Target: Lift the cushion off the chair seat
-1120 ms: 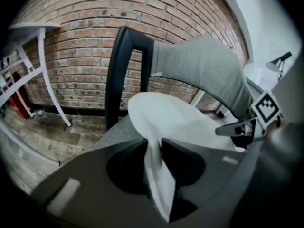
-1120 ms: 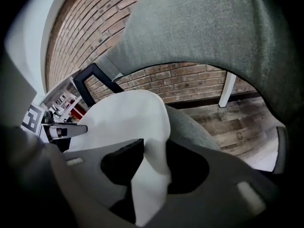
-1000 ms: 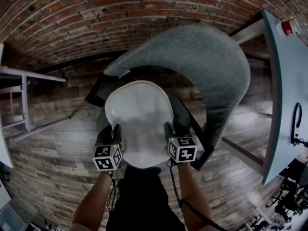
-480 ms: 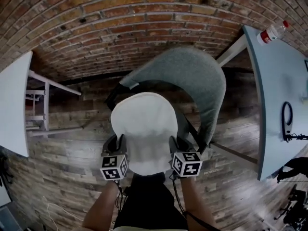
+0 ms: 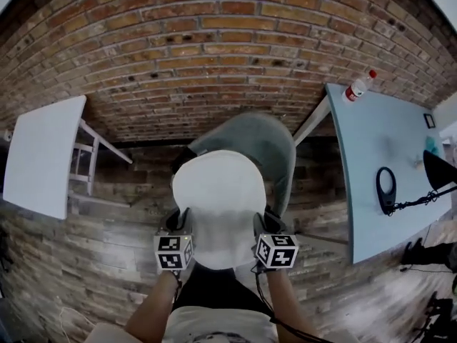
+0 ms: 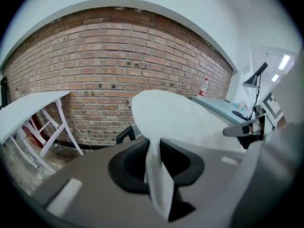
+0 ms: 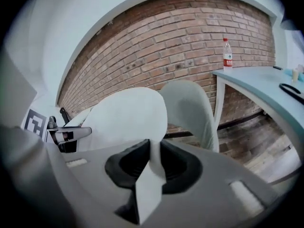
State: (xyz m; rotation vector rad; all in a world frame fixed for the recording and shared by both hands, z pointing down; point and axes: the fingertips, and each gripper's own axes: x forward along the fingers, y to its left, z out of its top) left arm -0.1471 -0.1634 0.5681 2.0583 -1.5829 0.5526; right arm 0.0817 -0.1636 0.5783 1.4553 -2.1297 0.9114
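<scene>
The white round cushion hangs in the air above the grey-green chair, clear of its seat. My left gripper is shut on the cushion's left edge and my right gripper is shut on its right edge. In the left gripper view the cushion has its white edge pinched between the black jaws of the left gripper. The right gripper view shows the cushion clamped the same way in the right gripper, whose jaws have just been closing on it. The chair stands behind.
A brick wall runs behind the chair. A white table stands at the left. At the right, a pale blue desk carries a bottle, a black loop and a lamp. The floor is wooden planks.
Both grippers have risen together with the cushion in them. The cushion has come up off the seat, and the chair now looks smaller and farther below.
</scene>
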